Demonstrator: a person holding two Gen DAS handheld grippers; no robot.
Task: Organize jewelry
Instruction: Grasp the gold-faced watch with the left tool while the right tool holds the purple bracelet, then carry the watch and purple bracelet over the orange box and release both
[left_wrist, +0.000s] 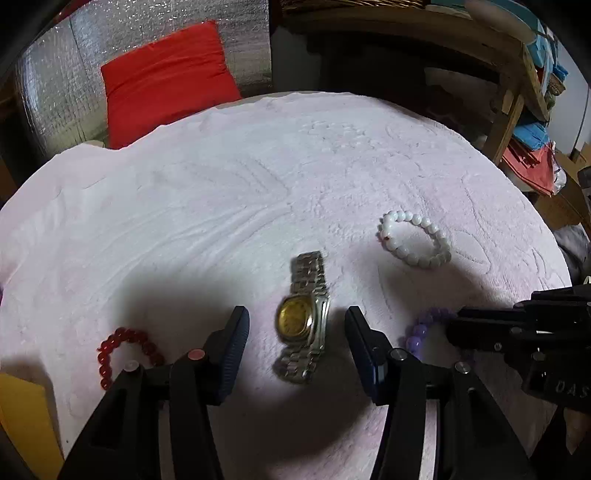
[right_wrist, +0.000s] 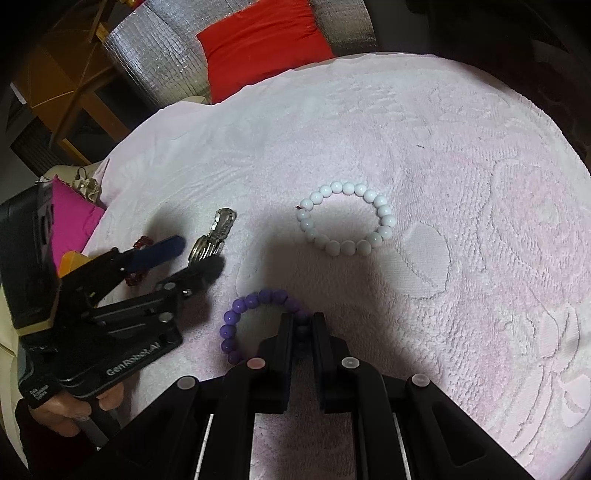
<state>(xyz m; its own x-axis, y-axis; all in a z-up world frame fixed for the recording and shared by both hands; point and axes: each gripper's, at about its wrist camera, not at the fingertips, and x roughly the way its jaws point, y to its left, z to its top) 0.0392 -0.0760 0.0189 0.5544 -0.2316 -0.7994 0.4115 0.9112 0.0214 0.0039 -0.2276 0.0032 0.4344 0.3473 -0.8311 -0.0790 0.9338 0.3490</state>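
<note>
A pale pink towel (left_wrist: 221, 192) with a raised pattern covers the round surface, and four pieces of jewelry lie on it.

The left gripper (left_wrist: 295, 325) points down at the watch (left_wrist: 303, 317). Its jaws stand apart, one on each side of the watch, and the blue pads (left_wrist: 236, 354) do not touch it. The watch has a gold dial and a silver metal band; it lies on the towel between the jaws, with the band running away from the camera. In the left view the watch looks a little blurred. In the right wrist view a hand (right_wrist: 70, 410) holds this gripper from below.

The right gripper (right_wrist: 303, 325) is clenched on the purple bracelet (right_wrist: 243, 314). The black fingers (right_wrist: 286, 332) press together on the right side of the bead ring, and the rest of the ring lies on the towel to the left of them. I cannot tell if the bracelet is lifted or still rests fully on the towel.

The white bracelet (right_wrist: 347, 218) lies alone on the towel, beyond the purple one and apart from both grippers. The red bracelet (left_wrist: 125, 350) lies at the left of the left gripper, partly hidden behind its finger.

Behind the towel there are a red cushion (left_wrist: 166, 81) and a silver foil sheet (left_wrist: 74, 74).
</note>
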